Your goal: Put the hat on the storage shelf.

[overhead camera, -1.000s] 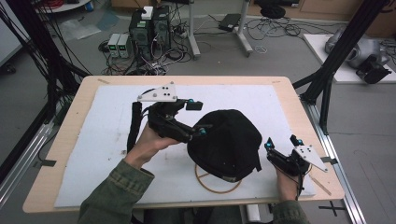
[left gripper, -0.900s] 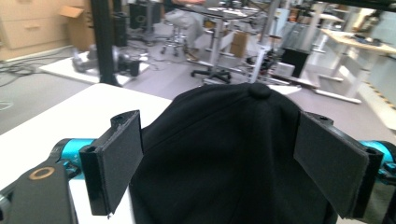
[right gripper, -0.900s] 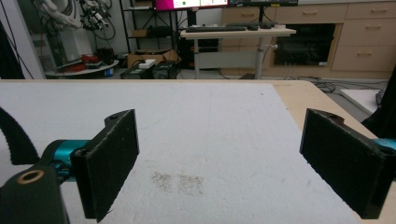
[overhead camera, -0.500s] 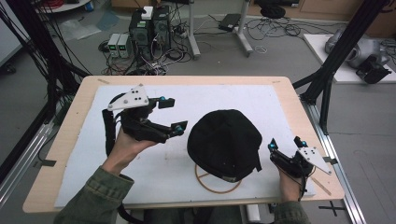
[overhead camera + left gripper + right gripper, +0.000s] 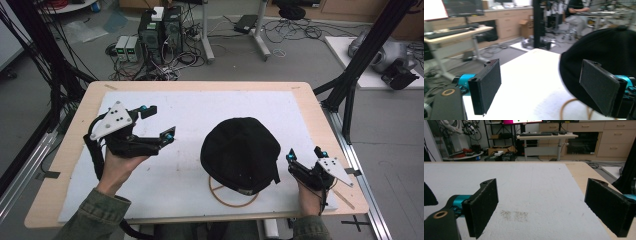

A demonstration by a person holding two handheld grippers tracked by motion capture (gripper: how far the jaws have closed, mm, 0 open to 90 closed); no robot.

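A pale wooden table (image 5: 320, 125) carries a white foam sheet (image 5: 210, 107) over most of its top. Beyond its far edge, on a grey floor (image 5: 300, 55), stand two black computer towers (image 5: 161, 29) beside small grey boxes (image 5: 127, 48), amid loose black cables (image 5: 287, 30). Black metal frame posts (image 5: 367, 47) rise at the right, and dark cable bundles (image 5: 42, 50) hang at the left. In the right gripper view, light wooden cabinets (image 5: 589, 138) line the far wall behind a grey desk (image 5: 546, 136) with a keyboard; a bright monitor (image 5: 521, 121) sits above.
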